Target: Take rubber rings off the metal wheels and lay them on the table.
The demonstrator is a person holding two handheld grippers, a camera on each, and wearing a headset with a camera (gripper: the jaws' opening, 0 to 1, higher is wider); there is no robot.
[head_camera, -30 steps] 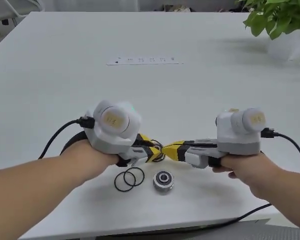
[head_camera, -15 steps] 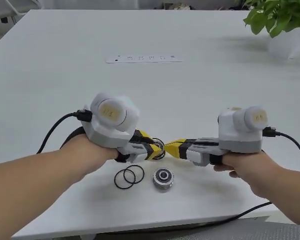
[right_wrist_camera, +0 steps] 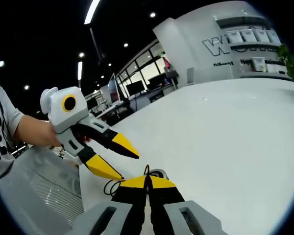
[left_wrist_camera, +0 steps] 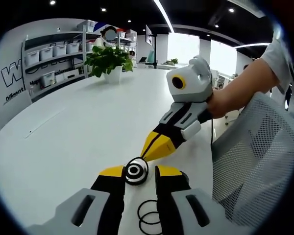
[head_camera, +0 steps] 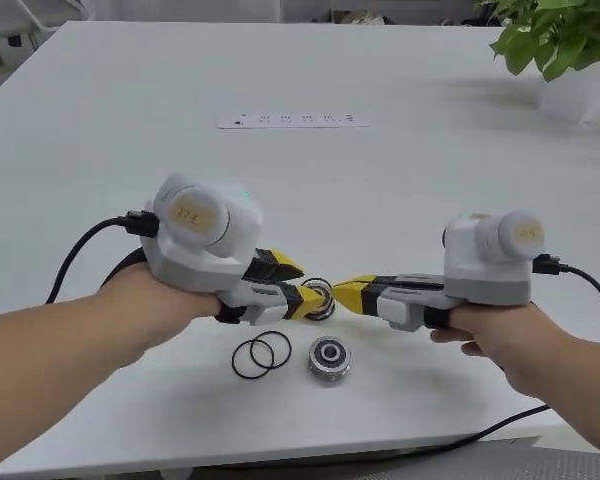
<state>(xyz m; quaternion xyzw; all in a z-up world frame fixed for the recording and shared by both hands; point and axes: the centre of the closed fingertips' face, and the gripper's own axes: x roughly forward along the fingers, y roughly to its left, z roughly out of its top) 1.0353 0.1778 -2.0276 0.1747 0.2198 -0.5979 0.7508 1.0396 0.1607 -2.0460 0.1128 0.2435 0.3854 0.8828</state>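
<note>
The left claw (left_wrist_camera: 139,172) was closed narrowly on a metal wheel (left_wrist_camera: 136,170), one jaw on each side of the rim, holding it clear of the table (head_camera: 400,190). In the left gripper view the wheel showed its flat face to the camera, so its axle ran roughly along that claw's own line. The right claw (right_wrist_camera: 148,182) came at it nose to nose from the person's right, with the jaws pressed together. A thin black strand ran from their tips, which I took for the rubber ring (head_camera: 318,284) pinched there and partly drawn off the rim. The pictures did not settle how much of it sat in the groove.

The coming move seemed to turn on that line between the two claws. The wheel lay just beyond the right claw's tips, toward the left claw, so the ring would peel away to the person's right while the left claw braced the wheel. The right claw was the nearer one to the ring.

Below them, on the table's near edge, lay two loose rings (head_camera: 261,355), overlapping, with a second wheel (head_camera: 329,358) just beside them — bare of rubber, by the look of it. A power strip (head_camera: 293,120) lay well apart.

Of writing, only a large "W" on the far wall (right_wrist_camera: 211,46) could be read — the rest of that word was cut off, and the smaller line beneath it was too blurred. The round marks on the gripper housings were illegible.
</note>
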